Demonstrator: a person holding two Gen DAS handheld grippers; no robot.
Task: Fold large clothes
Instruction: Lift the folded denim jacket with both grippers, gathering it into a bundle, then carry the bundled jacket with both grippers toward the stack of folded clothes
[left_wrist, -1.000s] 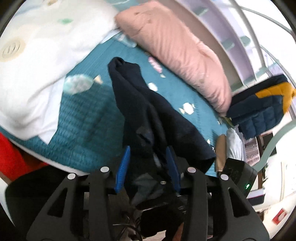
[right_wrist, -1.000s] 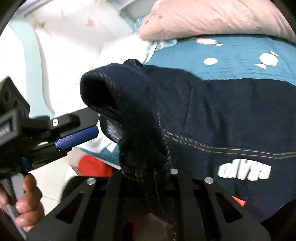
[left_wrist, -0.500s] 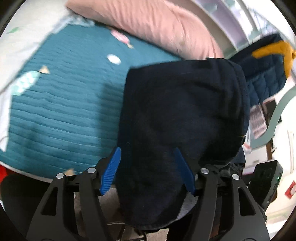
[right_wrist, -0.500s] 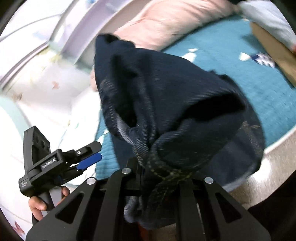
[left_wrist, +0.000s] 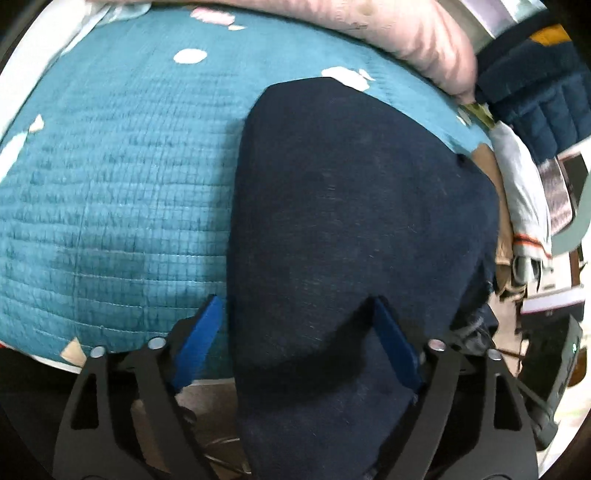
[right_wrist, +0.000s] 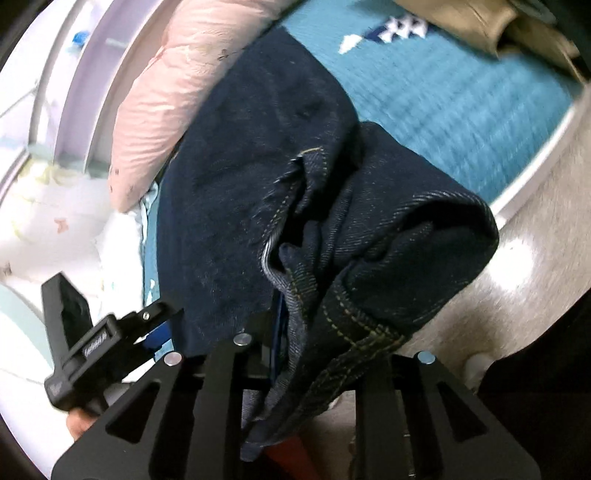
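Dark navy jeans (left_wrist: 351, 206) lie spread over the teal bedspread (left_wrist: 110, 184) and hang past its near edge. My left gripper (left_wrist: 299, 332) is opening wide. The denim lies loose between its blue pads (left_wrist: 203, 332), and the left pad stands apart from the cloth. In the right wrist view the jeans (right_wrist: 240, 166) rest against the pink pillow (right_wrist: 159, 110). A stitched, bunched edge (right_wrist: 354, 325) runs down between the fingers of my right gripper (right_wrist: 314, 343). Its jaws are opening slightly, with the denim still caught between them. My left gripper (right_wrist: 110, 343) shows at the lower left, held by a hand (right_wrist: 79, 424).
The pink pillow (left_wrist: 388, 29) lines the far side of the bed. A navy and yellow puffer jacket (left_wrist: 535, 74) and pale clothes (left_wrist: 524, 192) pile at the right. A white quilt (right_wrist: 48, 206) lies to the left. Beyond the bed's edge is pale floor (right_wrist: 517, 277).
Both grippers swung across the bed and sank. The jeans went from a hanging bunch to lying spread on the bedspread. The left jaws widened and let go of the cloth.
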